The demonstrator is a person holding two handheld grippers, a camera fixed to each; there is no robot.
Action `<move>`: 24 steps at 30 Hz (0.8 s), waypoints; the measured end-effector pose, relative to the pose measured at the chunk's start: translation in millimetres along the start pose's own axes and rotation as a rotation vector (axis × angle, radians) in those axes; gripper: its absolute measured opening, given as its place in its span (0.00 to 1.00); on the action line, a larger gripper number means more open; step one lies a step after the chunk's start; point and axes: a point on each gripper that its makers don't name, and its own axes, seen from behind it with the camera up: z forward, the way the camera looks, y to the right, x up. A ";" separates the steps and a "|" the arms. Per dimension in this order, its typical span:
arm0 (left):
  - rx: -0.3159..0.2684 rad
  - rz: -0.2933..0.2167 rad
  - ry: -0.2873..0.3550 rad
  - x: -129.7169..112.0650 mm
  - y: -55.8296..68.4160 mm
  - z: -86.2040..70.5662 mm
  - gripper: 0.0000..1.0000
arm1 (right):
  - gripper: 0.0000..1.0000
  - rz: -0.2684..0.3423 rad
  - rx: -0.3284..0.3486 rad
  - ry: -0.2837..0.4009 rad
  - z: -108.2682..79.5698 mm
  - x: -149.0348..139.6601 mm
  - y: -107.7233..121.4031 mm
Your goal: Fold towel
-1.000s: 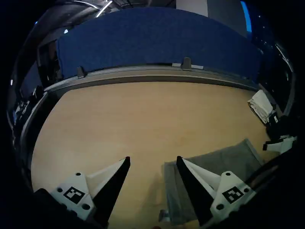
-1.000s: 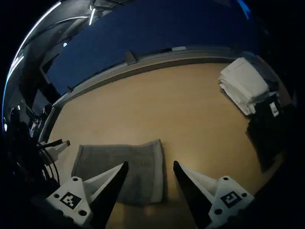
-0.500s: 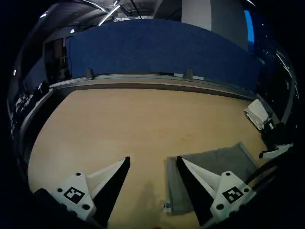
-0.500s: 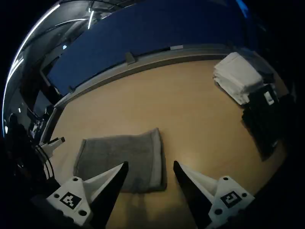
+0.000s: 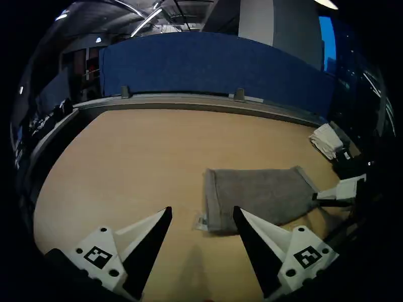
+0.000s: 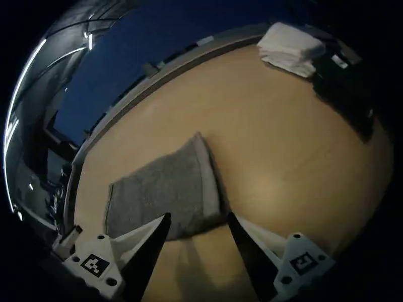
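A blue partition (image 5: 211, 65) backs the wide wooden counter (image 5: 126, 151). The folded grey towel (image 5: 257, 191) lies flat, right of centre in the left gripper view. The left tool (image 5: 202, 209) and right tool (image 6: 199, 215) are released, holding nothing. White folded cloths (image 6: 289, 48) sit upper right.

The left gripper (image 5: 201, 216), its 2 fingers spread apart and empty, hovers over a wooden table (image 5: 126, 151), with a folded grey towel (image 5: 262, 194) at 4 o'clock and a blue partition (image 5: 216, 65) at 12 o'clock.
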 end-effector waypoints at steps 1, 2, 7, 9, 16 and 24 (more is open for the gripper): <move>0.001 0.000 -0.001 -3.1 0.1 -3.2 0.90 | 0.78 0.020 -0.006 0.005 2.2 1.2 1.2; 0.003 0.001 -0.002 -6.2 0.2 -6.4 0.90 | 0.72 0.041 -0.013 0.011 4.4 2.5 2.5; 0.008 -0.014 -0.006 -20.8 -1.9 -19.3 0.90 | 0.20 0.125 -0.045 0.003 10.5 4.6 15.4; 0.013 -0.020 -0.010 -25.7 -4.3 -22.5 0.90 | 0.13 0.144 -0.034 0.002 9.9 7.5 17.4; 0.026 -0.029 -0.009 -28.7 -11.8 -26.8 0.90 | 0.10 0.101 -0.019 0.056 -9.0 23.0 39.0; 0.008 -0.062 0.000 -18.8 -1.3 -20.0 0.90 | 0.10 -0.003 -0.081 0.141 -46.5 56.6 89.8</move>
